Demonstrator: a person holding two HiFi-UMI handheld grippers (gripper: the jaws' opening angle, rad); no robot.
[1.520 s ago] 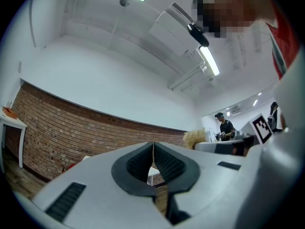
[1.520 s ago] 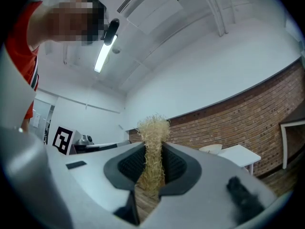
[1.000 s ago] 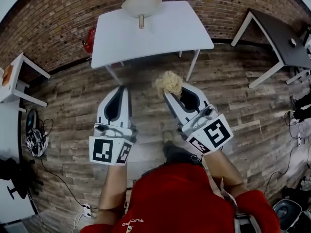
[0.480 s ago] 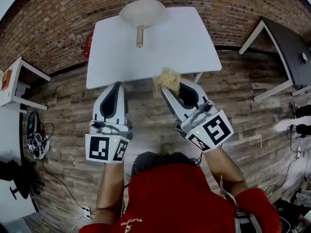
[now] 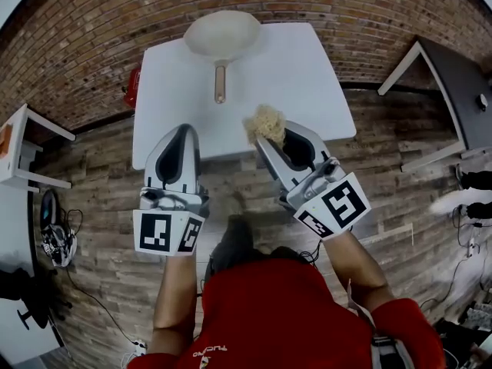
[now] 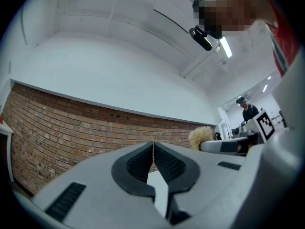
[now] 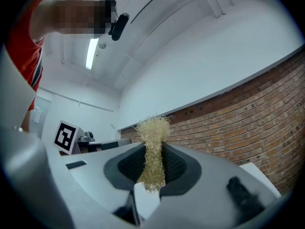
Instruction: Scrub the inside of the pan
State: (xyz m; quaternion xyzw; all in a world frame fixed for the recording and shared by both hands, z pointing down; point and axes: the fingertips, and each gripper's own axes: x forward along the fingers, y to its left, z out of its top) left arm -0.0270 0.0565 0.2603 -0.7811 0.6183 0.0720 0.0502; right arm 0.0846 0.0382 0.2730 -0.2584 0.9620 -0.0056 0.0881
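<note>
A pale pan point(image 5: 224, 34) sits at the far edge of the white table point(image 5: 300, 83), its wooden handle point(image 5: 220, 84) pointing toward me. My right gripper point(image 5: 268, 133) is shut on a tan fibrous scrubber point(image 5: 266, 122), held over the table's near edge; the same scrubber point(image 7: 153, 149) sticks up between the jaws in the right gripper view. My left gripper point(image 5: 181, 135) is shut with nothing in it, at the table's near left edge. In the left gripper view the left gripper point(image 6: 153, 147) has its jaws pressed together, and the scrubber point(image 6: 200, 136) shows to the right.
Brick wall point(image 5: 92, 37) runs behind the table. A red object point(image 5: 132, 83) lies by the table's left side. A dark table point(image 5: 461, 75) stands at the right, a small white one point(image 5: 19, 141) at the left. Cables and gear point(image 5: 52, 220) lie on the wooden floor.
The table and pan have come nearer as I walked toward them. Both grippers now reach the table's near edge, their states unchanged.
</note>
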